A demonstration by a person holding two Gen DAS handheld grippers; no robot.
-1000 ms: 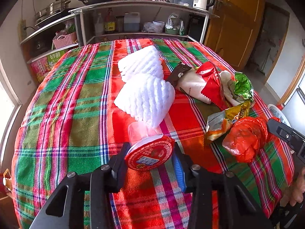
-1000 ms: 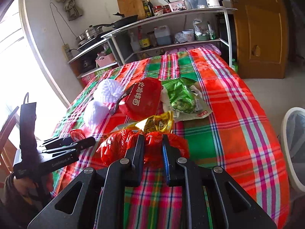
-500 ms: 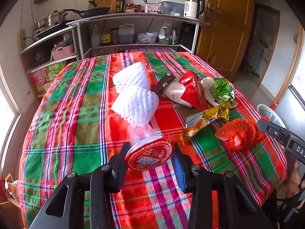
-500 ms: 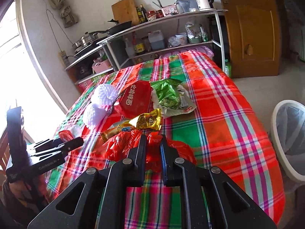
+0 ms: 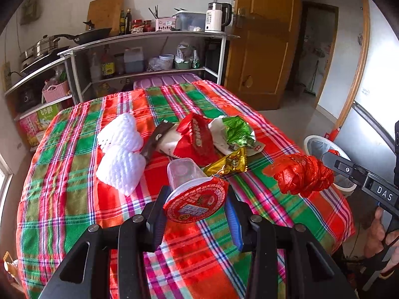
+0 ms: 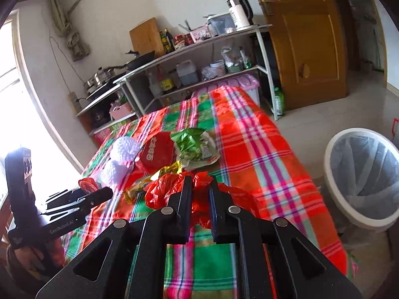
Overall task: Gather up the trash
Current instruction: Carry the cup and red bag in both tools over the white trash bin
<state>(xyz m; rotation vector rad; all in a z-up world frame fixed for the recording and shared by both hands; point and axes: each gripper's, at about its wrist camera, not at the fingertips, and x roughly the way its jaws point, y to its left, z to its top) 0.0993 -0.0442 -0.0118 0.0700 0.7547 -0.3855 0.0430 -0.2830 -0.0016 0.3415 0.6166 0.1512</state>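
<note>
Trash: left gripper (image 5: 197,208) clamps one cup (image 5: 192,189); right gripper (image 6: 200,194) clamps one red bag (image 6: 172,189); two foam nets (image 5: 119,154).

Daylight floods from the blown-out window (image 6: 10,79) at left; fisheye edges curve and darken, slight blur.

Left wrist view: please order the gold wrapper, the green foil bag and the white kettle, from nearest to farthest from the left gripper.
1. Gold wrapper: on the tablecloth, just ahead and right of the left gripper.
2. Green foil bag: farther back in the trash pile.
3. White kettle: on the top shelf beyond the table.
</note>
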